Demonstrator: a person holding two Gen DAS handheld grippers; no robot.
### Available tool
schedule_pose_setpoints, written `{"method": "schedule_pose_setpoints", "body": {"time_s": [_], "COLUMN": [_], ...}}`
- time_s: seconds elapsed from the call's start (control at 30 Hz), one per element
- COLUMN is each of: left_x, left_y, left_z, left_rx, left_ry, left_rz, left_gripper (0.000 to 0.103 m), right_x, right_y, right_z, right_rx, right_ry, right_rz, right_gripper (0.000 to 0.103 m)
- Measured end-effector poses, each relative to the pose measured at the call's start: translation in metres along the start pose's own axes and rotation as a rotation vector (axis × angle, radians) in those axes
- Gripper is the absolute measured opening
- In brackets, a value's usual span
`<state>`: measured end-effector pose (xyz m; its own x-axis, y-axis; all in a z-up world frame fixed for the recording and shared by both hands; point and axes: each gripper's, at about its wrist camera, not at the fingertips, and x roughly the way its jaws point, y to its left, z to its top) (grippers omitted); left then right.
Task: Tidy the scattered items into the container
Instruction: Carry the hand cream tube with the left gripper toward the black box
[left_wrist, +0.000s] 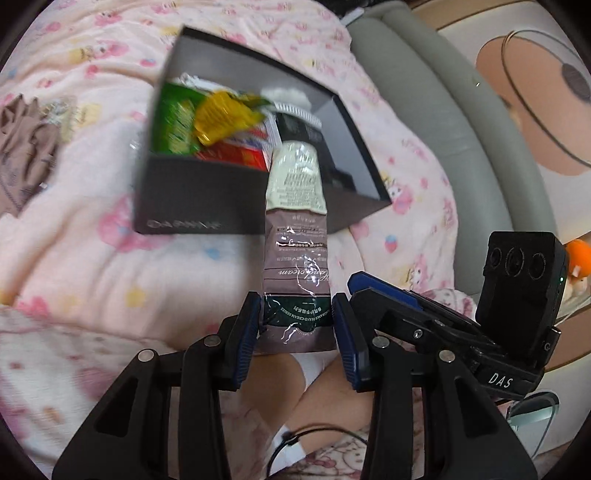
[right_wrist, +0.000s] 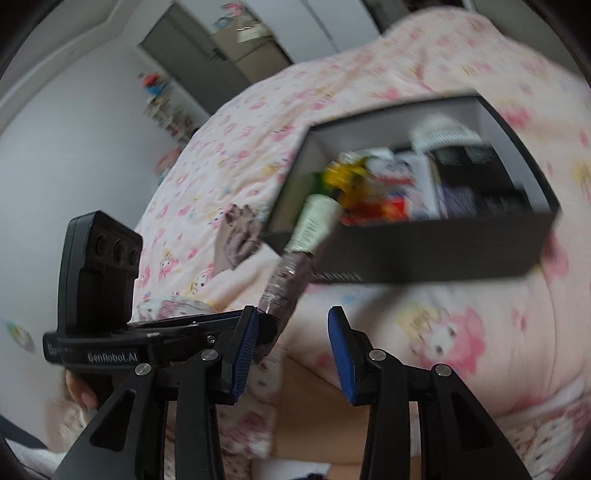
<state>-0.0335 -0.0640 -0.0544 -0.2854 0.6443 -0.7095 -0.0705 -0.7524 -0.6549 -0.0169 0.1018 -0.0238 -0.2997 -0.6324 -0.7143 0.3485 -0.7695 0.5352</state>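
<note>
Left view: your left gripper (left_wrist: 297, 325) clamped the tube (left_wrist: 295, 236) by its tail, its cap end over the box (left_wrist: 192, 199) rim. Right view: your right gripper (right_wrist: 291, 350) stood wide and empty, near the box (right_wrist: 424, 251); the tube (right_wrist: 299, 251) leaned across its near corner.

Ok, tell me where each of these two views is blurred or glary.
Left wrist view: snack packets in the box smear with motion blur; the hand cream tube stays fairly sharp, with glare streaks on its wrap. Right wrist view: box, blanket and tube all blur; fisheye bends the edges.
</note>
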Motion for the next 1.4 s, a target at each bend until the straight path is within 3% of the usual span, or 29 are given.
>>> {"method": "schedule_pose_setpoints", "body": {"time_s": [0.3,0.57,0.67,0.73,0.9,1.0,1.13,1.27,1.4], "left_x": [0.055,0.075,0.073,0.066,0.053,0.052,0.050,0.053,0.052], "left_y": [-0.021,-0.024,-0.011,0.002,0.010,0.011,0.016,0.023,0.025], "left_z": [0.004,0.007,0.012,0.015,0.019,0.019,0.019,0.019,0.019], "left_rx": [0.070,0.132,0.070,0.006,-0.043,-0.052,-0.068,-0.102,-0.112], "left_ry": [0.066,0.070,0.044,0.017,-0.068,-0.073,-0.081,-0.055,-0.048], "left_rz": [0.076,0.071,0.052,-0.002,-0.025,-0.036,-0.016,-0.006,-0.013], "left_gripper": [0.037,0.036,0.036,0.036,0.036,0.036,0.036,0.036,0.036], "right_x": [0.001,0.019,0.017,0.018,0.036,0.041,0.054,0.065,0.058], "right_y": [-0.058,-0.093,-0.096,-0.097,-0.094,-0.082,-0.069,-0.077,-0.085], "right_z": [-0.003,-0.001,0.001,0.001,-0.001,0.005,0.010,0.006,0.005], "right_rx": [0.140,0.243,0.245,0.247,0.221,0.159,0.076,0.134,0.168], "right_ry": [-0.022,0.005,-0.018,-0.023,0.040,0.025,0.027,0.065,0.024], "right_rz": [0.045,0.111,0.067,0.025,-0.037,-0.093,-0.093,-0.089,-0.177], "right_gripper": [0.035,0.035,0.035,0.035,0.035,0.035,0.035,0.035,0.035]}}
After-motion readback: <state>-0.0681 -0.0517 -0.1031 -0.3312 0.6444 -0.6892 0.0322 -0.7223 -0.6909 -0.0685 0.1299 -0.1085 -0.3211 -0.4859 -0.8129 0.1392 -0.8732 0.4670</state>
